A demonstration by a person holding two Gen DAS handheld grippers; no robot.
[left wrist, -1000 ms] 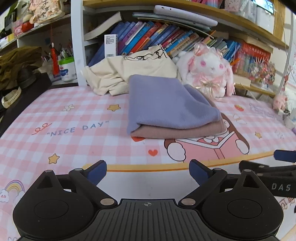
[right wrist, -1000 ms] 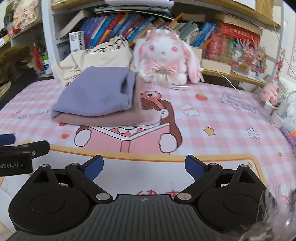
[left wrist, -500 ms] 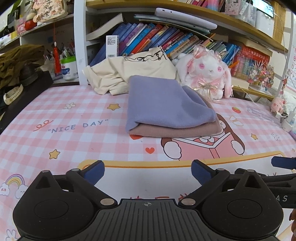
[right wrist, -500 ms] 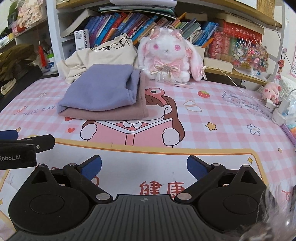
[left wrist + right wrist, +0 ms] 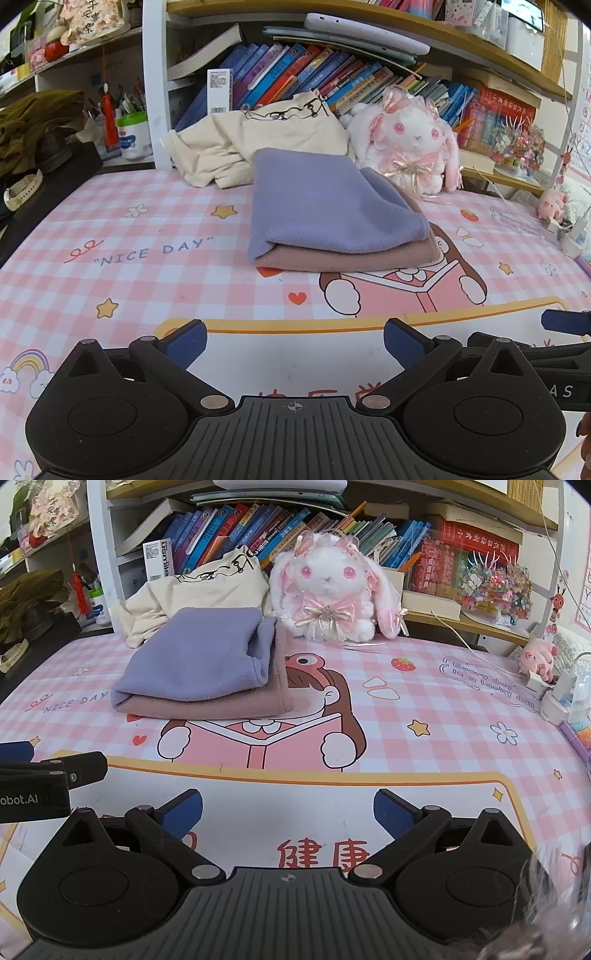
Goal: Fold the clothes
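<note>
Lavender folded cloth sits stacked on a mauve one at 12 o'clock on my bench; both my left hand-held gripper and right hand-held gripper are spread wide, gripping nothing, over bare mat near the front edge.

Mauve garment mostly under lavender one

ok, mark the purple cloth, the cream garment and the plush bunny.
purple cloth [image 5: 325, 199], left wrist view, top face.
cream garment [image 5: 280, 136], left wrist view, front panel.
plush bunny [image 5: 327, 572], right wrist view, face.
</note>
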